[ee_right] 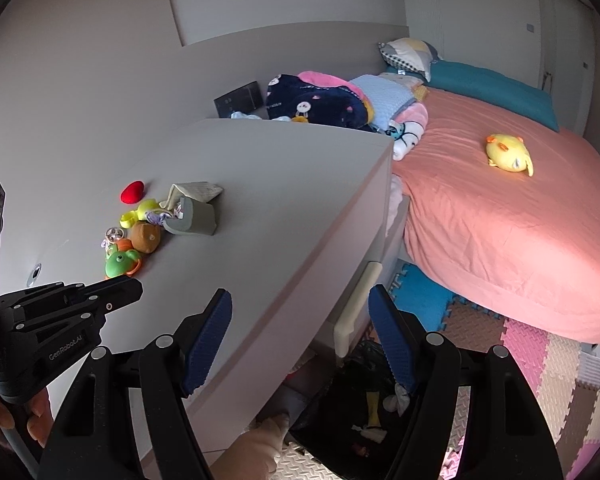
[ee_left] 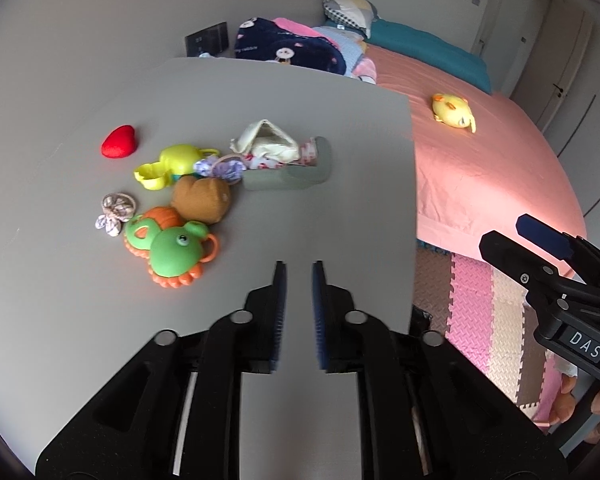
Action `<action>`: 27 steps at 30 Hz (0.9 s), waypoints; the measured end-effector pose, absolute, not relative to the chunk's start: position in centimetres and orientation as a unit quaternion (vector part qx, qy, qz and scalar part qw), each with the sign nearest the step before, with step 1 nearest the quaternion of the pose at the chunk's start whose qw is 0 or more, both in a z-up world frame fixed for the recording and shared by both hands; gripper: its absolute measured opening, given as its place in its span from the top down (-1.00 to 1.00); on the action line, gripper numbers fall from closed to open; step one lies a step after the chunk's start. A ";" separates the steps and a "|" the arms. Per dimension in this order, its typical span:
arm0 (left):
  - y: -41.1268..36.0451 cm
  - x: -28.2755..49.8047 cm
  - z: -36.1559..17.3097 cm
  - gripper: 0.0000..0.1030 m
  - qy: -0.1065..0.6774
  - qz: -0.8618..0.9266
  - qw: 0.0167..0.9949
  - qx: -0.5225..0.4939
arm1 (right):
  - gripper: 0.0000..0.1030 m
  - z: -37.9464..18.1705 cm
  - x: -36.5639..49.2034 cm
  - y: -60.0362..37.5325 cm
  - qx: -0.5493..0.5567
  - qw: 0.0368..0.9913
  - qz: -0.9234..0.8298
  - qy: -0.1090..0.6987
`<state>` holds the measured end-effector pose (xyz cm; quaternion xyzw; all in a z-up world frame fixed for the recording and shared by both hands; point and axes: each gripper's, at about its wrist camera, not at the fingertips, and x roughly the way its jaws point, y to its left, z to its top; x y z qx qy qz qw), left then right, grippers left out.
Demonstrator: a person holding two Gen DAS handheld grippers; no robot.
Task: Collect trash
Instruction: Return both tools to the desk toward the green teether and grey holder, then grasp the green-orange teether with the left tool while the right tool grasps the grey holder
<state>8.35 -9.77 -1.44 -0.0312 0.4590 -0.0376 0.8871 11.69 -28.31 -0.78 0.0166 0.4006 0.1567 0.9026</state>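
My left gripper (ee_left: 300, 270) hovers over the near part of the grey table (ee_left: 340, 216), jaws a narrow gap apart with nothing between them. Beyond it lie a crumpled cream wrapper (ee_left: 266, 140) and a tipped grey container (ee_left: 288, 176) beside a cluster of toys. My right gripper (ee_right: 300, 300) stands wide open and empty over the table's corner; it also shows in the left wrist view (ee_left: 512, 234). Below it, a black bin bag (ee_right: 364, 396) on the floor holds bits of rubbish. The left gripper (ee_right: 134, 286) appears at the left of the right wrist view.
Toys on the table: a green frog (ee_left: 172, 248), a brown plush (ee_left: 202, 198), a yellow toy (ee_left: 172, 164), a red heart (ee_left: 119, 142). A pink bed (ee_right: 500, 232) with a yellow plush (ee_right: 508, 156) lies to the right. Foam mats (ee_right: 540, 364) cover the floor.
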 end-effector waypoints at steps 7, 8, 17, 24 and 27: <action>-7.4 8.4 -0.9 -0.23 0.439 -0.010 0.898 -0.035 | -0.39 -1.2 13.0 -26.2 0.008 0.897 0.174 0.407; -7.0 8.6 -1.0 -0.23 0.440 -0.006 0.897 -0.037 | -0.39 -1.3 13.2 -26.0 0.007 0.896 0.176 0.408; -3.7 9.7 -2.6 -0.23 0.457 0.015 0.887 -0.062 | -0.39 -1.8 14.9 -23.2 -0.003 0.889 0.195 0.415; -2.6 11.6 -4.2 -0.23 0.470 0.019 0.880 -0.069 | -0.39 -2.4 16.4 -21.9 -0.005 0.884 0.201 0.422; -2.1 12.2 -4.8 -0.23 0.473 0.021 0.878 -0.074 | -0.39 -2.7 17.2 -21.2 -0.003 0.882 0.207 0.424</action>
